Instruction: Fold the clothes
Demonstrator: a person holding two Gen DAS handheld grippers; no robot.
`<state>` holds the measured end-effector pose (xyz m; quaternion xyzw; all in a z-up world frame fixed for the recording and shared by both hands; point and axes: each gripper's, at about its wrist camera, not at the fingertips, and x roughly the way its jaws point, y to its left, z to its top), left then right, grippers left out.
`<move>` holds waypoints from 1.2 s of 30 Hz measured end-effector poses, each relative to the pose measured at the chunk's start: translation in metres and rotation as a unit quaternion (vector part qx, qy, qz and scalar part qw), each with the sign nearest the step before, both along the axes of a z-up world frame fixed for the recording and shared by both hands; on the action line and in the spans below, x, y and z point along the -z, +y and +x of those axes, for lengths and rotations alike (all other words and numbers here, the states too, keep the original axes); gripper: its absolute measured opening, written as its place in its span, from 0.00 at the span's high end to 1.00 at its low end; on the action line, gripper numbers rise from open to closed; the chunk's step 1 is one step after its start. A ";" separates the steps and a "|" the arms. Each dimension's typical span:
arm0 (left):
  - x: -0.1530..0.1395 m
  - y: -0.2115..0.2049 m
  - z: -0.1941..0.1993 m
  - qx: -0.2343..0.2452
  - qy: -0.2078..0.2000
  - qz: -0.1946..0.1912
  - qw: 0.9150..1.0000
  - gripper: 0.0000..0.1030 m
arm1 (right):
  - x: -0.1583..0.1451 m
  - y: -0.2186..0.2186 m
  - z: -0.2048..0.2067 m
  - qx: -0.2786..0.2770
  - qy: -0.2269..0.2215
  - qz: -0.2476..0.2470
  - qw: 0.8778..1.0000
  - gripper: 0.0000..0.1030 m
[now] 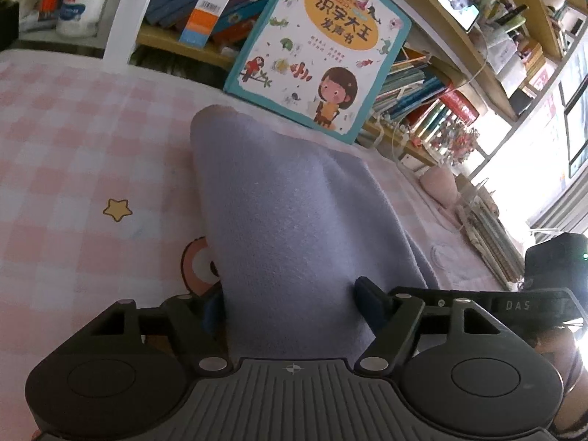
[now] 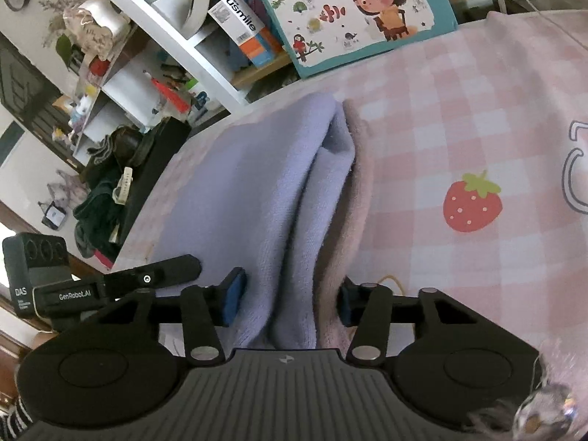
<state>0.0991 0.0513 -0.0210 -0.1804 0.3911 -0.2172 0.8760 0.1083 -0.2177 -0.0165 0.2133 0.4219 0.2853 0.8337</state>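
Note:
A lavender fleece garment (image 1: 272, 202) lies bunched on the pink checked table cover (image 1: 73, 128). In the left wrist view it rises in a ridge into my left gripper (image 1: 290, 305), whose blue pads press its two sides, the jaws held wide. In the right wrist view the same garment (image 2: 257, 169) shows stacked lavender folds with a pinkish layer on the right. They run into my right gripper (image 2: 290, 297), which is shut on them. The part of the garment under both grippers is hidden.
A large picture book (image 1: 319, 47) leans at the far table edge, also seen as the picture book (image 2: 349, 11). Crowded shelves (image 1: 459, 84) stand behind it. A pink cup (image 1: 439, 183) sits at the right. The other device's black body (image 1: 551, 257) is close by.

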 end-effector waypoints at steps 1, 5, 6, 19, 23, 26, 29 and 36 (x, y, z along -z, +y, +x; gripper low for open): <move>-0.001 -0.002 -0.003 -0.001 -0.010 0.007 1.000 0.32 | 0.000 0.001 -0.003 -0.001 -0.009 -0.002 1.000 0.62; -0.011 -0.008 -0.015 0.000 -0.039 0.026 0.999 0.39 | -0.010 0.007 -0.017 -0.007 -0.053 -0.024 0.998 0.69; -0.014 -0.009 -0.018 0.001 -0.045 0.030 0.999 0.39 | -0.012 0.008 -0.020 -0.009 -0.062 -0.028 0.998 0.69; -0.042 -0.019 -0.007 0.005 -0.067 0.030 0.997 0.39 | -0.046 0.004 -0.028 -0.004 -0.131 -0.061 0.990 0.69; -0.043 -0.019 0.010 -0.003 -0.069 0.021 0.997 0.39 | -0.050 0.001 -0.011 0.003 -0.132 -0.056 0.990 0.69; -0.043 -0.014 0.025 -0.013 -0.073 0.015 0.997 0.39 | -0.052 0.003 0.007 0.005 -0.131 -0.051 0.990 0.69; -0.042 -0.010 0.040 -0.023 -0.080 0.014 0.996 0.39 | -0.053 0.007 0.026 0.003 -0.132 -0.051 0.990 0.69; -0.030 0.007 0.078 -0.040 -0.072 -0.002 0.997 0.39 | -0.049 0.021 0.072 0.000 -0.128 -0.057 0.990 0.69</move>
